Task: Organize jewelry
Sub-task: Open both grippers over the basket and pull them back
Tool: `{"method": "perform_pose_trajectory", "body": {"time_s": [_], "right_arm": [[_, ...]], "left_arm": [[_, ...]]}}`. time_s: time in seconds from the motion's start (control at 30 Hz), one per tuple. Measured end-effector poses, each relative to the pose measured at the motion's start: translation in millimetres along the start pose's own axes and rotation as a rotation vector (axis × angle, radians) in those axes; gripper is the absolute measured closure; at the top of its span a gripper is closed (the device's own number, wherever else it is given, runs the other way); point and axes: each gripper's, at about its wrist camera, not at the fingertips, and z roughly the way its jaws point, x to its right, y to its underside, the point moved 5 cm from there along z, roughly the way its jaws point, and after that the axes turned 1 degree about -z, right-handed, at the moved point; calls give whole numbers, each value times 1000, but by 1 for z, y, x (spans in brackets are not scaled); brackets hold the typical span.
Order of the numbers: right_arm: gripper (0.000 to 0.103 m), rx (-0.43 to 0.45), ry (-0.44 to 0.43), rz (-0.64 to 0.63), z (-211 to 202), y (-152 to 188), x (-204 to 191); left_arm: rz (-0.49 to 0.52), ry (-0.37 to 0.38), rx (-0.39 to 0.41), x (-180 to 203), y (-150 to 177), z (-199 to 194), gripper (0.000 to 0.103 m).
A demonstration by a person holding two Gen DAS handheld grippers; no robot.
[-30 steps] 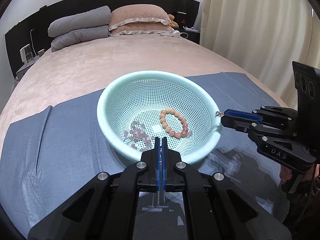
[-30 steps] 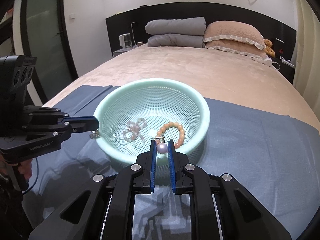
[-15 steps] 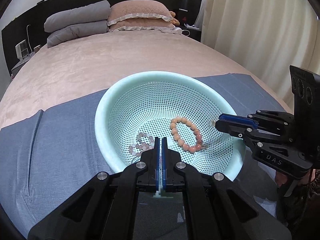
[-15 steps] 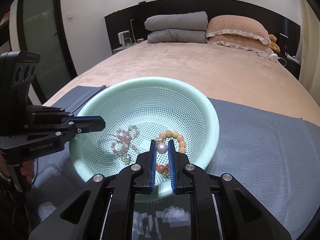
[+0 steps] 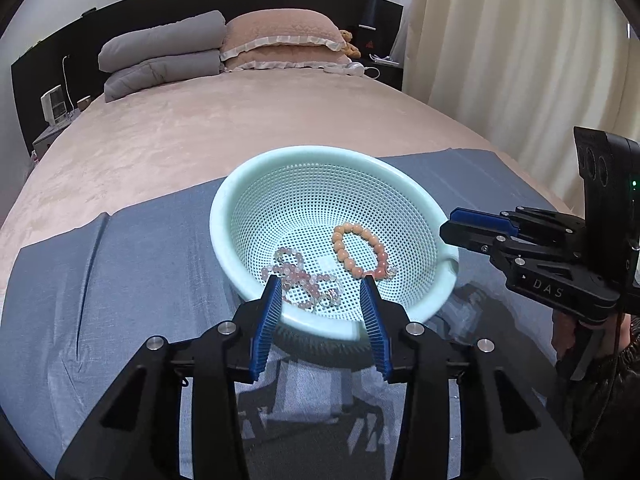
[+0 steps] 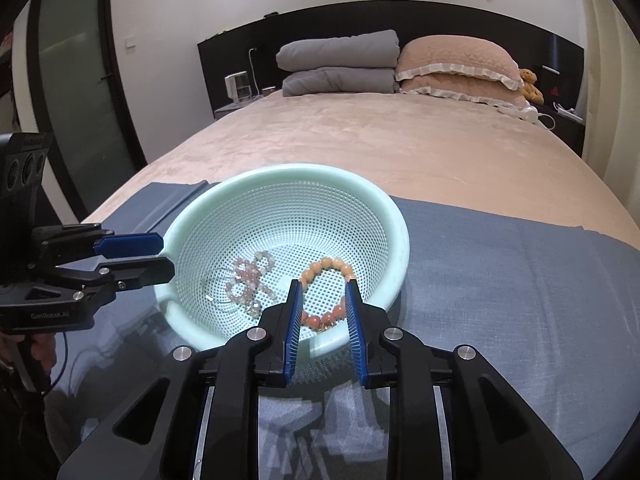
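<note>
A mint-green perforated basket (image 5: 304, 160) (image 6: 384, 208) stands on a blue cloth on the bed. Inside lie an orange bead bracelet (image 5: 352, 248) (image 6: 320, 268), a pale pink bead bracelet (image 5: 296, 276) (image 6: 248, 276) and small silvery pieces (image 5: 332, 298) (image 6: 253, 309). My left gripper (image 5: 320, 292) (image 6: 160, 256) is open and empty over the basket's near rim. My right gripper (image 6: 323, 288) (image 5: 446, 230) is open and empty at the basket's opposite rim, above the orange bracelet.
The blue cloth (image 5: 120, 280) (image 6: 520, 280) covers the near part of a pink bedspread (image 5: 240, 120). Grey folded duvets (image 6: 340, 68) and pink pillows (image 6: 460, 68) lie at the headboard. A curtain (image 5: 520, 60) hangs at the right of the left wrist view.
Both grippers have opened. The right one let go of the pearl-like piece it held between its fingers. The left gripper was shut and now stands wide open over the basket.
</note>
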Motion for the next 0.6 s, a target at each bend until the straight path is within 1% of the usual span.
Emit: {"method": "perform_pose_trajectory", "body": {"time_s": [0.07,0.17,0.27,0.33,0.6], "right_arm": [[74,0,8,-13,-10,4,-5],[70,3,11,-22,-25,12,-11],[64,-1,18,-29,-39,22,-15],[64,-14,21,-39,-47,33,-20],[64,-51,30,-58,-73,76,-38]], "left_arm": [[7,-6,-2,5,5,-8,61],[5,-11,-5,11,16,-22,61],[-8,-35,-4,17,30,-34,52],[-19,-22,-13,22,40,-40,52],[-17,-21,-45,45,82,-56,52]]}}
